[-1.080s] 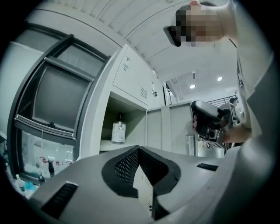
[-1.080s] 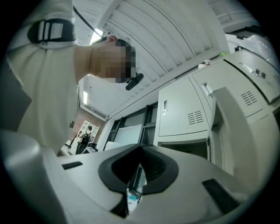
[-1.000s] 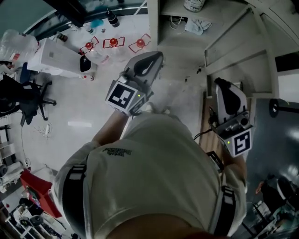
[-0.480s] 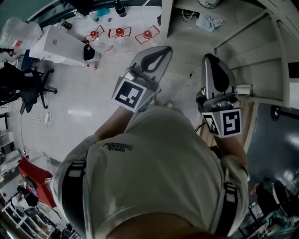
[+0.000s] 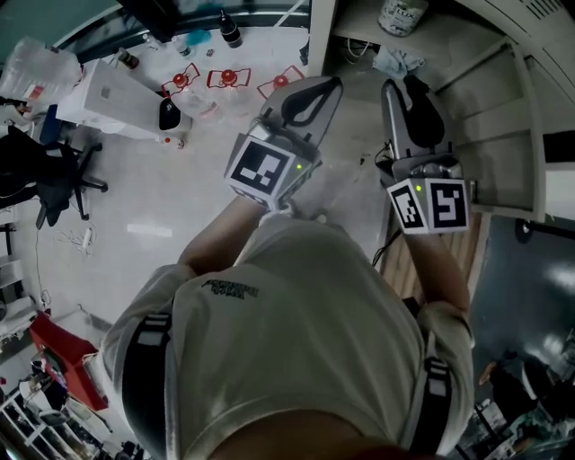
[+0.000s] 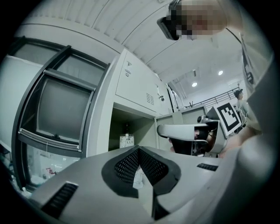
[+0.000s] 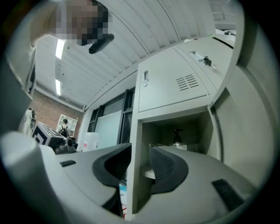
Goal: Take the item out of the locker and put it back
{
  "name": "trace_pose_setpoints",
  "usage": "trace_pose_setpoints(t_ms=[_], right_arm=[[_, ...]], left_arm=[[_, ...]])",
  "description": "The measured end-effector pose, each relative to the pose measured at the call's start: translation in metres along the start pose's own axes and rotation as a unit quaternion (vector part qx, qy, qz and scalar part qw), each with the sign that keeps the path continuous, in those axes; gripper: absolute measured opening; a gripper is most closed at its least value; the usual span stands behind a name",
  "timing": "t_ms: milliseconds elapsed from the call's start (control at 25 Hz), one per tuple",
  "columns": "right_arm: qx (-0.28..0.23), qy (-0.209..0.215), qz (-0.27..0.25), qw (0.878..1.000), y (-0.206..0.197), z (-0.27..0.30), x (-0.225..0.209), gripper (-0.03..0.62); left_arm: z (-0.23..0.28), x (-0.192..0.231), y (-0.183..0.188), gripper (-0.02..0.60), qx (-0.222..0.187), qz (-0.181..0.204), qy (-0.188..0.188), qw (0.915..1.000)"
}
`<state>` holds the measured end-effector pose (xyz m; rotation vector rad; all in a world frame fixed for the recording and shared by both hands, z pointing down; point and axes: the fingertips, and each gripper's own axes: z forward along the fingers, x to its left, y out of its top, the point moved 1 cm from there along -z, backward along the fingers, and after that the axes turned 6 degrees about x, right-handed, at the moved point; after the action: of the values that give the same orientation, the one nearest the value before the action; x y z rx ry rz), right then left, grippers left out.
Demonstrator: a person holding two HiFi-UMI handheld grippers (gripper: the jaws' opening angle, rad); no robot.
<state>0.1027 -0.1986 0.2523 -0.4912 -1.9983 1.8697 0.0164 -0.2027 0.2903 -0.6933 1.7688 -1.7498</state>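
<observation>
The locker's open compartment (image 7: 179, 131) holds a pump bottle (image 7: 176, 136) at its back; the bottle also shows in the head view (image 5: 402, 13) and, with its white label, in the left gripper view (image 6: 127, 140). My right gripper (image 7: 140, 168) faces the compartment's left post. Its jaws have just been opening and stand parted, with nothing held between them. From above, the right gripper (image 5: 406, 88) sits just short of the locker. My left gripper (image 6: 139, 151) is beside it with its tips together and nothing in them; from above the left gripper (image 5: 316, 92) is left of the post.
The locker door (image 7: 251, 131) stands open at the right. A crumpled cloth (image 5: 395, 60) lies on a lower shelf. On the floor to the left are red stands (image 5: 218, 80), a white box (image 5: 115, 93), a dark bottle (image 5: 230, 30) and an office chair (image 5: 45, 175).
Both grippers have moved up the head view toward the locker. The right one swung from the far right over to the front of the open compartment, close beside the left one.
</observation>
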Motion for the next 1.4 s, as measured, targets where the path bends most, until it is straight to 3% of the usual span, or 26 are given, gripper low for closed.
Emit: trace_pose_setpoints(t_ms=[120,200,280,360,520,560,960,1040,1160,1400], right_arm=[[0.001,-0.035,0.008,0.999,0.009,0.024,-0.028,0.135],[0.009,-0.06,0.017,0.998,0.01,0.038,-0.048,0.221],[0.021,-0.079,0.031,0.996,0.006,0.051,-0.067,0.224],[0.035,-0.092,0.043,0.994,-0.002,0.065,-0.084,0.293],[0.07,-0.108,0.036,0.991,-0.024,0.097,-0.106,0.305],[0.08,-0.11,0.032,0.99,-0.031,0.104,-0.11,0.353],[0.132,-0.143,0.016,0.981,-0.074,0.152,-0.14,0.374],[0.144,-0.153,-0.001,0.978,-0.076,0.155,-0.137,0.403],[0.152,-0.167,-0.022,0.974,-0.079,0.158,-0.137,0.402],[0.18,-0.182,0.005,0.967,-0.081,0.161,-0.144,0.36]], left_arm=[[0.019,0.01,0.013,0.011,-0.015,0.01,0.006,0.9998],[0.029,0.014,0.017,0.011,-0.018,0.015,0.008,0.9997],[0.039,0.016,0.018,0.011,-0.017,0.015,0.007,0.9997],[0.049,0.016,0.017,0.011,-0.01,0.013,0.004,0.9999],[0.066,0.018,0.007,0.011,0.006,-0.021,-0.009,0.9997],[0.069,0.019,0.004,0.011,0.008,-0.028,-0.012,0.9995],[0.077,0.019,-0.024,0.011,0.032,-0.036,-0.022,0.9986],[0.076,0.019,-0.03,0.011,0.037,-0.038,-0.023,0.9983],[0.075,0.02,-0.036,0.011,0.041,-0.039,-0.022,0.9981],[0.066,0.019,-0.043,0.011,0.05,-0.043,-0.021,0.9976]])
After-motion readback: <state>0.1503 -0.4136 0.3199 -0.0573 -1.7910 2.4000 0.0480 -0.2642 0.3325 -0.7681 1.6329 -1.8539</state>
